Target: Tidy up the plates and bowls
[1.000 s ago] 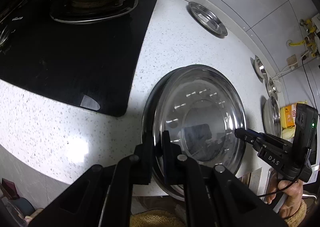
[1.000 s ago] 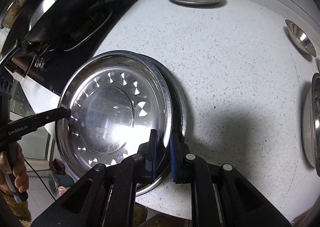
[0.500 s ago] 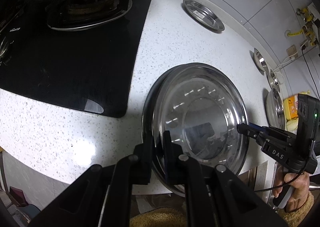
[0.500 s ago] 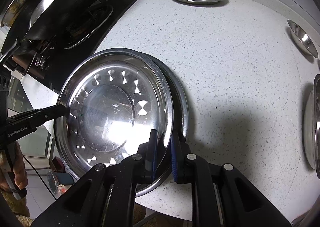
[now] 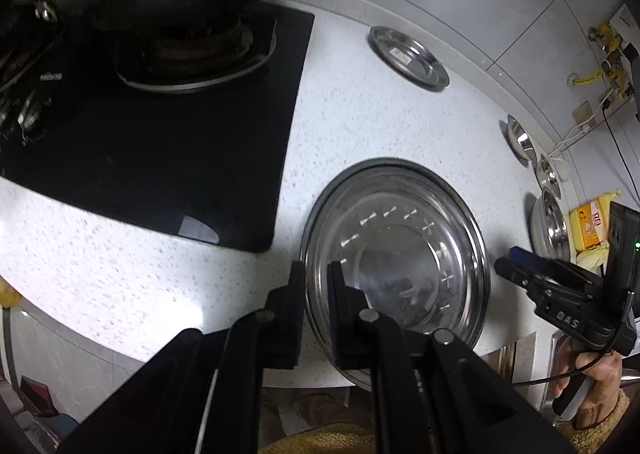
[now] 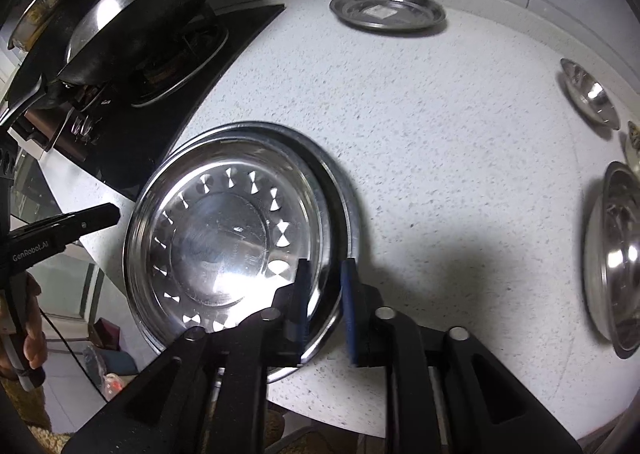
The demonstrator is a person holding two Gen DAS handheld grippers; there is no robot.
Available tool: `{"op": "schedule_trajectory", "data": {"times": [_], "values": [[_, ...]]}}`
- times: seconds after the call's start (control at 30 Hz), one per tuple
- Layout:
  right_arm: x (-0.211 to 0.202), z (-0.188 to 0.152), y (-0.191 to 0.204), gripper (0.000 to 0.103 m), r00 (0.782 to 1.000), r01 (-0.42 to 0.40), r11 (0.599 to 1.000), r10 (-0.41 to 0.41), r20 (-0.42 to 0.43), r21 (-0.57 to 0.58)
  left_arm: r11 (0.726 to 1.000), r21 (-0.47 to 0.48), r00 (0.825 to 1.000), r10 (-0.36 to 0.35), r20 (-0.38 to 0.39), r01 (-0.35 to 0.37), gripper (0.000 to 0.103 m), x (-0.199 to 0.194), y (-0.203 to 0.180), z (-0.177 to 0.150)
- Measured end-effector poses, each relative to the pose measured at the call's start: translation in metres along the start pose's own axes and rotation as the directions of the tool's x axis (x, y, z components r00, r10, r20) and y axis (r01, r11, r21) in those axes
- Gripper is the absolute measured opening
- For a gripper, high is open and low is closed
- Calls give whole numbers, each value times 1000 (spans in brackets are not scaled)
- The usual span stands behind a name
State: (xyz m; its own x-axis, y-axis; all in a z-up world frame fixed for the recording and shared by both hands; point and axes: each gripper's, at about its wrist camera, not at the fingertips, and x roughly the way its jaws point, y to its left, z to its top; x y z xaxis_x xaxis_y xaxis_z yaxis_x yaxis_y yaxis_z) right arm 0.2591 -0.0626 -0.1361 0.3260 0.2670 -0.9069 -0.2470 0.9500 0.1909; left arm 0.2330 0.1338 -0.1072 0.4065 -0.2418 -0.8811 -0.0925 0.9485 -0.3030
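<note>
My left claw (image 5: 316, 290) straddles the near-left rim of the top plate (image 5: 400, 254). Its jaws are close together around the rim, but a sliver of gap shows on each side; I judge the grip slack or nearly so, and cannot tell whether the pads bear on the metal. My right claw (image 6: 326, 294) straddles the opposite rim, and its jaws are opening: the blue pads (image 6: 349, 294) stand clear of the rim between them.

The top plate sits nested on a lower plate (image 6: 340, 174), near the front edge of the counter (image 6: 440, 134), beside the hob (image 5: 160, 142). I judge this a two-sided set-down: rim held from both sides to keep the plate level while stacking, release now under way.

Both claws point steeply down, one at each side of the stack.

A small plate (image 6: 388, 10) and bowls (image 6: 592, 94) lie well apart, unstacked.
</note>
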Motion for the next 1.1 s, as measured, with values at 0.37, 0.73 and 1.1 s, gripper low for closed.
{"op": "schedule_trajectory", "data": {"times": [0.37,0.73,1.1], "values": [[-24,3,-22,67,997,22,999,-26,79,49,997,69,999,-33,38,31,65,-14,-18,23],[-40,45,-71,72,986,-10,991,-12,166,131,984,178,999,-31,44,23,65,14,-67,82],[2,135,-115,73,982,2,991,-27,186,134,976,218,997,1,75,-18,65,90,-92,171]]}}
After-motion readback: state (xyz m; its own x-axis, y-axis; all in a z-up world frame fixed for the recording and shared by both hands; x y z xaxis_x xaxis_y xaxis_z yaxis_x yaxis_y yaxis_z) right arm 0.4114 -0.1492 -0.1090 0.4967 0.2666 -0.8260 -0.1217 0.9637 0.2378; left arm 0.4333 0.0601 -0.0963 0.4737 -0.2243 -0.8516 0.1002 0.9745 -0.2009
